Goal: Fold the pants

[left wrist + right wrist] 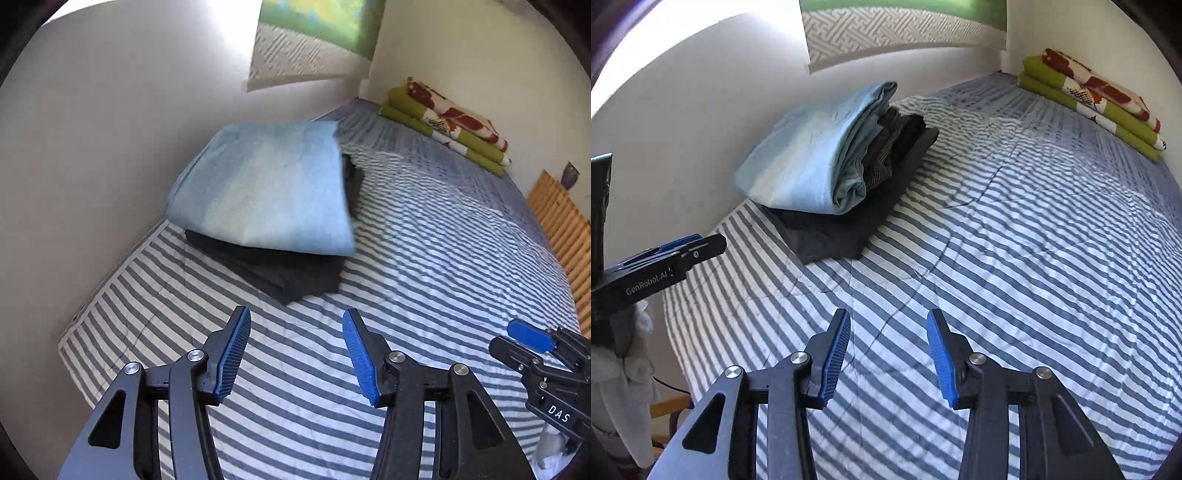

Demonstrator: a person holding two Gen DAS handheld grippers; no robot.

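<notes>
1. The left gripper (297, 321) hangs over the striped bedcover (424, 236) with its blue-padded fingers (234, 356) spread apart and nothing between them.
2. The right gripper (888, 321) is likewise parted and empty above the same cover; in the left wrist view it shows at the lower right edge (528, 336).
3. Further off, near the white wall (92, 147), sits a stack of folded pants: a light blue pair (262, 188) on top, dark pairs (291, 273) beneath, all lying on the bed and well apart from both grippers.
4. At the far corner of the bed lies a folded blanket (447, 123), green with red and white patches.
5. A patterned window blind (894, 29) hangs on the wall behind the stack.
</notes>
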